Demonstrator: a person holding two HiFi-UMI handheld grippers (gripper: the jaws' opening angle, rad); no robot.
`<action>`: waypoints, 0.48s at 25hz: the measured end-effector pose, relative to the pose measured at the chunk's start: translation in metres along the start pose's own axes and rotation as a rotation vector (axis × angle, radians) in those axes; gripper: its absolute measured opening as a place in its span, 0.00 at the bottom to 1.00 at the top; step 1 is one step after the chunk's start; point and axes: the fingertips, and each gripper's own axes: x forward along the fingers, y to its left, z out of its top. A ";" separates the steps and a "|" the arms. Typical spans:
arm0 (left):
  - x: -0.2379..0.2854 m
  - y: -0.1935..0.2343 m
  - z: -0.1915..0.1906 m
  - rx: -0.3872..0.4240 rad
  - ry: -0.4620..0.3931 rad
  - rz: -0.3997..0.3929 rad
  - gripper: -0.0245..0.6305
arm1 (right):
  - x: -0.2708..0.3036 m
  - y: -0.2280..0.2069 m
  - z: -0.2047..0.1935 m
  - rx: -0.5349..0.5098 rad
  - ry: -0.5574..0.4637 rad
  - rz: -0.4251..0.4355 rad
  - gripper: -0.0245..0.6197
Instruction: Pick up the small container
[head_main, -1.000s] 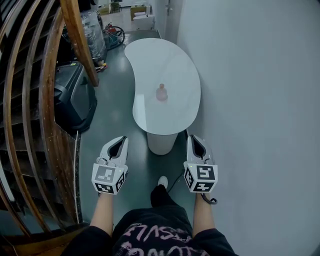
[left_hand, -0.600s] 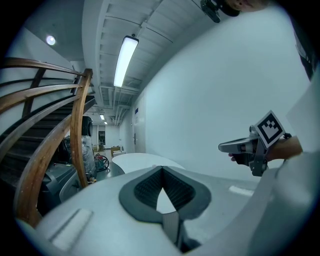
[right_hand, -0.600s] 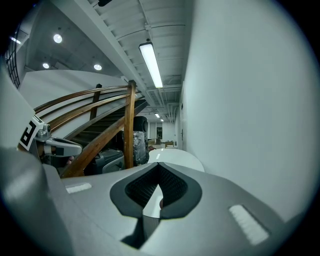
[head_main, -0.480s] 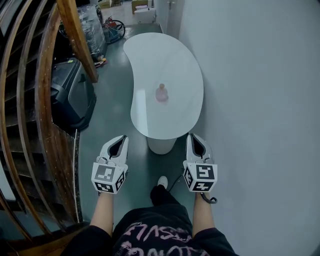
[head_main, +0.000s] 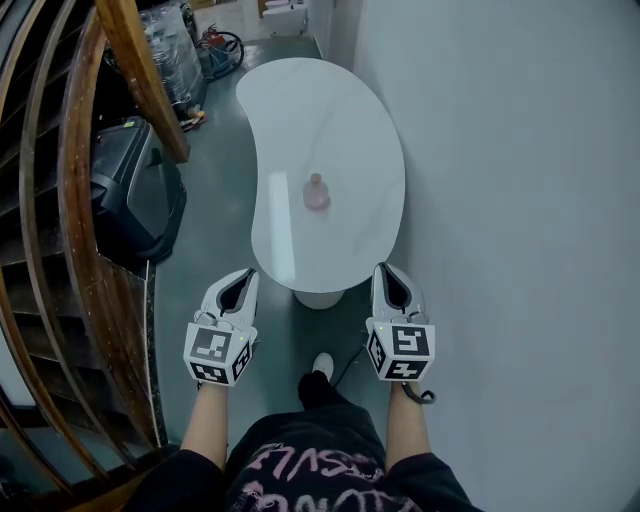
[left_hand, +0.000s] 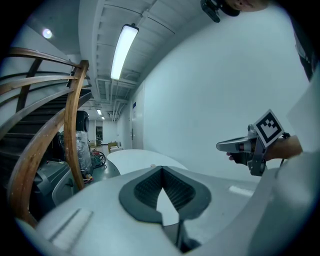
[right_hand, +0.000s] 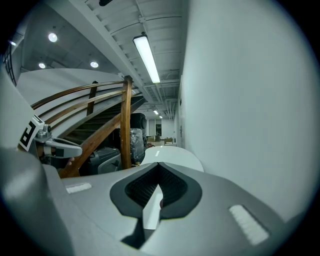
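The small pink container (head_main: 316, 192) stands upright near the middle of a white kidney-shaped table (head_main: 330, 110). In the left gripper view it is only a tiny bump (left_hand: 152, 165) on the tabletop (left_hand: 131, 156), far beyond the jaws. My left gripper (head_main: 243, 276) and right gripper (head_main: 390, 271) are held side by side at the table's near end, well short of the container. Both are shut with nothing between the jaws, as the left gripper (left_hand: 161, 170) and right gripper (right_hand: 159, 167) show in their own views.
A curved wooden stair railing (head_main: 70, 200) runs along the left. A black machine (head_main: 130, 195) sits on the floor beside it. A plain wall (head_main: 520, 200) borders the table's right side. Wrapped goods and clutter (head_main: 215, 45) lie past the table's far end.
The person has stepped forward, so the table and container now sit closer to both grippers. The grippers keep the same pose and stay shut.
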 end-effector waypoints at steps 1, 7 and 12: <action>0.005 0.002 0.002 -0.001 0.002 0.001 0.04 | 0.004 -0.002 0.002 0.002 0.003 0.001 0.05; 0.036 0.005 0.007 0.001 0.023 -0.014 0.04 | 0.030 -0.019 0.005 0.017 0.015 0.006 0.05; 0.058 0.010 0.021 0.012 0.024 -0.023 0.04 | 0.051 -0.027 0.018 0.004 0.015 0.010 0.05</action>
